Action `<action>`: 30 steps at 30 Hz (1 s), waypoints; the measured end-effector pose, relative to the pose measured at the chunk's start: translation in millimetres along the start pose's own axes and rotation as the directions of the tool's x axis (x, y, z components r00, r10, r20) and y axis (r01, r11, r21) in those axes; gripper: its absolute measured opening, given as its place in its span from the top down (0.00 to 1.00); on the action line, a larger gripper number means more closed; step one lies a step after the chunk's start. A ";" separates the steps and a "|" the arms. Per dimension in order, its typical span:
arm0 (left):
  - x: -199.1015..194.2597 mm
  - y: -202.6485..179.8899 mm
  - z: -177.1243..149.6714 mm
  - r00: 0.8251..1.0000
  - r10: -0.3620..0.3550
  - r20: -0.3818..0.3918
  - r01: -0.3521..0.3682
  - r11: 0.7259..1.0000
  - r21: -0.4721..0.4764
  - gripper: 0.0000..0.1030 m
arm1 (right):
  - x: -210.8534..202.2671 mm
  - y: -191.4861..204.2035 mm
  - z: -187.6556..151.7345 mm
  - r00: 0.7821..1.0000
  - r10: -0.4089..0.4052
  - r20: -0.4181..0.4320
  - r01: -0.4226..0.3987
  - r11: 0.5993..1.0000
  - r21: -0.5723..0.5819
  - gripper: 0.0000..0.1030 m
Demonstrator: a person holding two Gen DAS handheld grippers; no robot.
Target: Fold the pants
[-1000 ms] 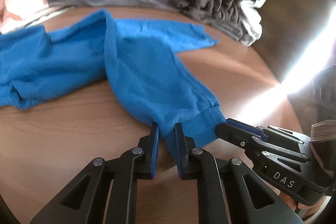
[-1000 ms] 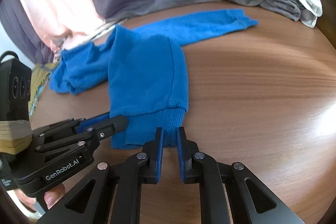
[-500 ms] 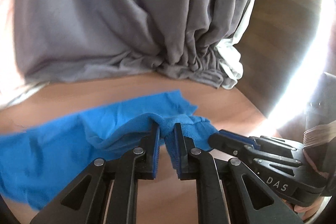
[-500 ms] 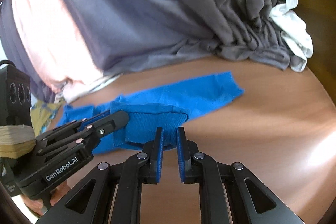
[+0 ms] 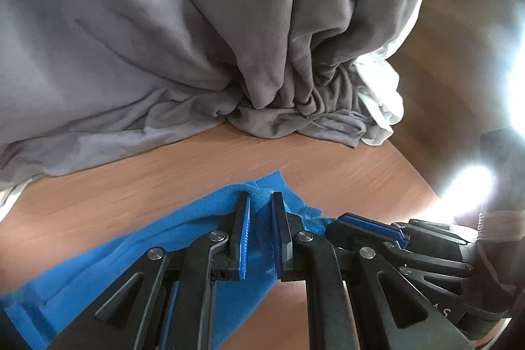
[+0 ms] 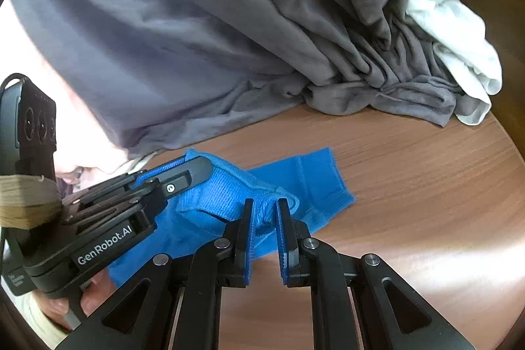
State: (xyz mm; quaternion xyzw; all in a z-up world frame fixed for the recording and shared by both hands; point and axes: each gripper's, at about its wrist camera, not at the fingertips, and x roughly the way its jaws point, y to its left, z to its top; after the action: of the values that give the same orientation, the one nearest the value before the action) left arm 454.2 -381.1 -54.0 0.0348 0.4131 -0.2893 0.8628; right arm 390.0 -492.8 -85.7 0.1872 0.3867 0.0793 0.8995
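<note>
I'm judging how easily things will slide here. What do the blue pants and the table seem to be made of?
The blue pants look like a soft knit, likely cotton or fleece: matte, with ribbed cuffs and limp folds. The table looks like wood or wood-grain laminate: brown grain lines and a smooth, slightly glossy glare. Which one is unclear.

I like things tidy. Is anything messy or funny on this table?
Yes. A big grey cloth with a white cloth lies heaped and crumpled at the table's far edge, unfolded. The blue pants look bunched where the left tool and right tool pinch them.
</note>
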 end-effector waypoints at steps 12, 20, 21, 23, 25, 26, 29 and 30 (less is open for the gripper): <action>70.4 14.3 14.1 0.995 -0.036 -0.095 0.037 0.999 0.017 0.87 | 38.1 -42.8 9.6 0.997 -0.073 -0.033 0.074 0.997 0.024 0.83; 82.2 14.7 15.5 0.994 -0.024 -0.106 0.028 0.999 0.036 0.87 | 44.3 -41.2 15.4 0.998 0.028 -0.061 -0.037 0.988 -0.147 0.55; 83.2 15.2 15.8 0.994 -0.024 -0.107 0.028 0.999 0.039 0.87 | 41.5 -40.0 15.1 0.998 0.038 -0.051 -0.046 0.985 -0.164 0.55; 85.5 16.1 16.4 0.994 -0.027 -0.110 0.032 0.999 0.041 0.87 | 39.4 -38.3 15.7 0.994 0.085 -0.067 -0.096 0.978 -0.183 0.55; 87.5 16.8 16.6 0.993 -0.029 -0.112 0.034 0.998 0.045 0.87 | 40.6 -34.4 15.2 0.993 0.087 -0.077 -0.101 0.972 -0.212 0.55; 88.6 17.2 16.6 0.993 -0.028 -0.115 0.033 0.998 0.045 0.87 | 43.7 -31.9 14.5 0.995 0.067 -0.079 -0.084 0.969 -0.233 0.55; 91.0 18.9 18.2 0.992 -0.035 -0.122 0.040 0.999 0.033 0.87 | 60.0 -31.4 15.6 0.987 0.106 -0.118 -0.131 0.966 -0.224 0.55; 90.5 19.7 18.6 0.992 -0.040 -0.122 0.043 0.999 0.027 0.87 | 66.3 -31.0 15.6 0.982 0.128 -0.137 -0.155 0.964 -0.214 0.55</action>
State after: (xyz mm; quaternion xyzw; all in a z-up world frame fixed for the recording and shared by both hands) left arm 521.9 -412.8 -111.6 0.0566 0.4610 -0.3108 0.8293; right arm 446.9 -506.5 -132.3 0.1069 0.4152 0.1978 0.8815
